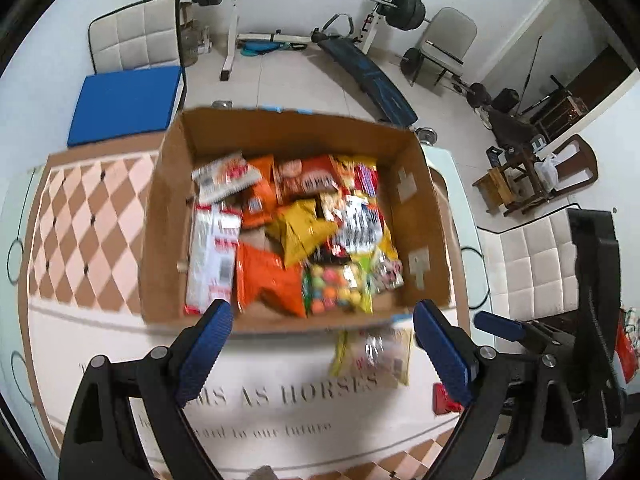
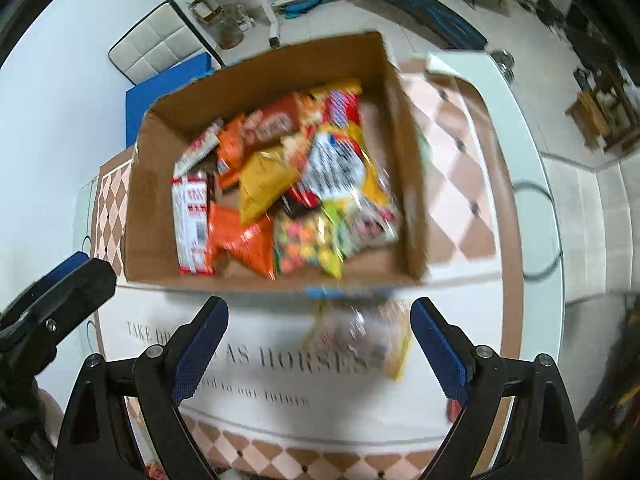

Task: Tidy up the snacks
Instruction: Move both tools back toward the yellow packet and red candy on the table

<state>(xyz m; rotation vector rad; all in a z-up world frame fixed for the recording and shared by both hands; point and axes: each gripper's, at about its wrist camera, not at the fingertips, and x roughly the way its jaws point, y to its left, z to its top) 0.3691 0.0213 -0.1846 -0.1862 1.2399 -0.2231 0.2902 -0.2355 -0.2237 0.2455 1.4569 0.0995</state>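
Note:
An open cardboard box (image 1: 168, 220) (image 2: 152, 200) stands on the patterned tablecloth (image 1: 80, 328) (image 2: 272, 320). It holds several snack packs: an orange bag (image 1: 268, 280) (image 2: 244, 240), a yellow bag (image 1: 300, 232) (image 2: 260, 184), white-and-red packets (image 1: 212, 256) and a bag of coloured candy (image 1: 336, 288). One clear-and-yellow packet (image 1: 372, 356) (image 2: 360, 336) lies on the cloth in front of the box. My left gripper (image 1: 324, 320) hovers open above the box's near edge. Beside it my right gripper (image 2: 320, 320) (image 1: 500, 326) is open too, over the loose packet. Neither holds anything.
A small red object (image 1: 444, 400) lies on the cloth by the left gripper's right finger. Around the table stand white quilted chairs (image 1: 136, 36) (image 1: 532, 264), one with a blue cushion (image 1: 124, 100). A weight bench (image 1: 368, 72) and barbell rack stand behind.

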